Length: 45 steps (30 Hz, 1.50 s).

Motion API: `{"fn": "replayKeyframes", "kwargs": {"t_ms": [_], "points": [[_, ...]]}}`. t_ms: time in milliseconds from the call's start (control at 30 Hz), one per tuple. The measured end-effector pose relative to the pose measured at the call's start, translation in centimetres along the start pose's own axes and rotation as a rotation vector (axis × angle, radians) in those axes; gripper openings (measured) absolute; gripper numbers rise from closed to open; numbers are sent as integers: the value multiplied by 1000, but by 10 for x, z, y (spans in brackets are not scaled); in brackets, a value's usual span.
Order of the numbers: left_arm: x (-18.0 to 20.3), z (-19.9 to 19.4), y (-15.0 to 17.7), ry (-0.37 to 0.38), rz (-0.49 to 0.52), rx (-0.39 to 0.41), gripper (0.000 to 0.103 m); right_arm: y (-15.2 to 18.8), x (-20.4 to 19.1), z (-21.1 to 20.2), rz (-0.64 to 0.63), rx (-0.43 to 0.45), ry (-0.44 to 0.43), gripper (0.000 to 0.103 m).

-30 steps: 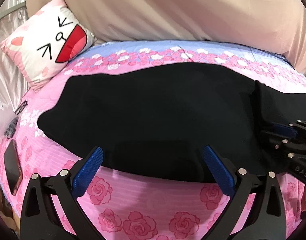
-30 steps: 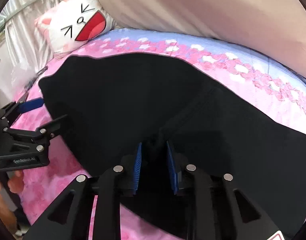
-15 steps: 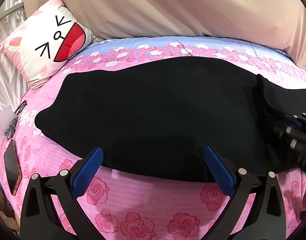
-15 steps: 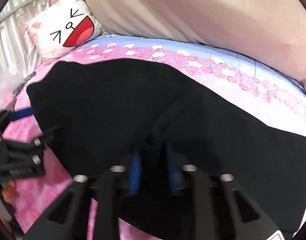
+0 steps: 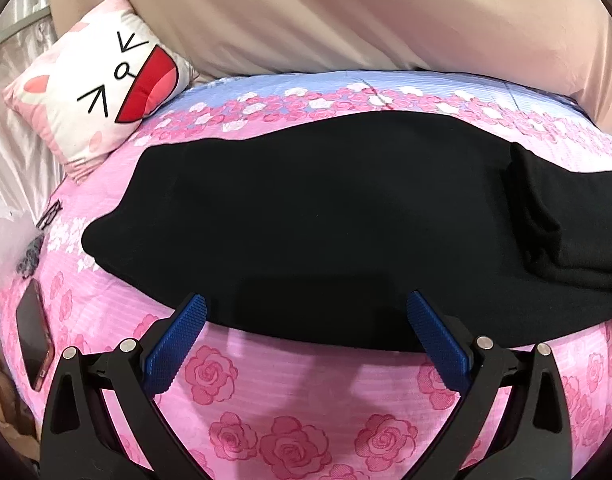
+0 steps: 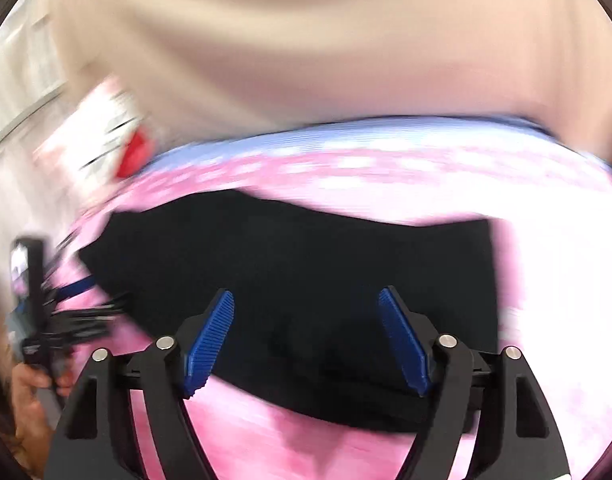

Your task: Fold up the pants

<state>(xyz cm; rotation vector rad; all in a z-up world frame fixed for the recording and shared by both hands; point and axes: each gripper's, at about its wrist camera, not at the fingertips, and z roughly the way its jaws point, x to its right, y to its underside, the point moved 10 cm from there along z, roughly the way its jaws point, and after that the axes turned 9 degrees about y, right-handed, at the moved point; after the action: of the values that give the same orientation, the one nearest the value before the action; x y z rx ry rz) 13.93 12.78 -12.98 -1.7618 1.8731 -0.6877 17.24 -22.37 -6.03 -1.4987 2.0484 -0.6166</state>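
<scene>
Your black knit pants (image 5: 325,216) lie lengthwise across the pink rose-print bed cover (image 5: 290,408), spread flat so a fold line can be set. At their right end a doubled layer (image 5: 565,224) already rests on top, which suggests one fold is down. Your left gripper (image 5: 306,344) hangs over the near edge of the pants, its jaws wide apart and holding nothing. Your right gripper (image 6: 306,340) is above the right part of the pants; its jaws are opening, with no fabric between them.

pants (image 5: 325,220): black, soft knit
state: partly folded, one end doubled over at right
place: flat across pink rose-print bedsheet (image 5: 290,400)
</scene>
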Motion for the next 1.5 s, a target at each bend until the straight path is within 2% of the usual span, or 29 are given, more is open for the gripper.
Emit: {"fn": "replayKeyframes", "kwargs": {"t_ms": [67, 100, 167, 267, 300, 333, 367, 400, 433, 467, 567, 667, 767, 900, 933, 1000, 1067, 1100, 1133, 1200, 1233, 1267, 1367, 1433, 1500], "points": [[5, 1, -2, 5, -8, 1, 98, 19, 56, 9, 100, -63, 93, 74], [9, 1, -3, 11, -9, 1, 98, 29, 72, 15, 132, -98, 112, 75], [20, 2, -7, 25, -10, -1, 98, 40, 77, 23, 157, -128, 59, 75], [41, 0, -10, 43, 7, -6, 98, 47, 57, 35, 194, -145, -102, 75], [46, -2, -11, 45, 17, -3, 98, 46, 51, 37, 195, -130, -110, 74], [52, -5, -12, 41, 30, 0, 98, 45, 43, 39, 168, -107, -99, 62], [56, -6, -13, 36, 39, 2, 98, 46, 33, 43, 146, -114, -105, 38], [61, -8, -14, 30, 50, 5, 98, 43, 28, 41, 146, -101, -107, 33], [65, -10, -15, 23, 58, 6, 98, 39, 24, 37, 134, -94, -112, 23], [70, -12, -16, 15, 66, 7, 98, 33, 22, 31, 129, -77, -117, 18], [79, -18, -20, 7, 79, 14, 98, 13, 39, 3, 139, -8, -126, 14], [87, -25, -23, -3, 89, 24, 98, 4, 56, -9, 109, 3, -117, 13], [94, -29, -24, -1, 100, 29, 98, 2, 77, -10, 59, 17, -5, 13], [100, -31, -23, 3, 115, 30, 98, 10, 128, -15, 118, 3, 52, 13], [101, -30, -23, 8, 119, 27, 98, 14, 143, -18, 136, 5, 88, 14], [104, -28, -21, 10, 127, 25, 98, 27, 164, -15, 127, -29, 148, 15], [108, -22, -18, 21, 127, 15, 98, 41, 171, -5, 134, -79, 143, 21], [109, -17, -16, 22, 125, 2, 98, 48, 173, -6, 150, -84, 167, 22], [111, -13, -14, 25, 125, -10, 98, 47, 173, -12, 147, -64, 198, 26], [114, -10, -12, 27, 130, -18, 98, 30, 166, -49, 64, 99, 371, 33], [115, -10, -11, 29, 135, -15, 98, 25, 156, -63, 34, 157, 403, 50], [116, -10, -11, 32, 139, -12, 98, 20, 138, -74, -8, 203, 391, 63], [118, -8, -10, 49, 132, -13, 98, 20, 53, -62, -159, 164, 134, 63], [120, -7, -10, 58, 123, -13, 98, 30, 3, -37, -235, 99, 14, 59], [119, -10, -10, 63, 119, -7, 98, 40, -35, -8, -326, 57, -10, 58]]}}
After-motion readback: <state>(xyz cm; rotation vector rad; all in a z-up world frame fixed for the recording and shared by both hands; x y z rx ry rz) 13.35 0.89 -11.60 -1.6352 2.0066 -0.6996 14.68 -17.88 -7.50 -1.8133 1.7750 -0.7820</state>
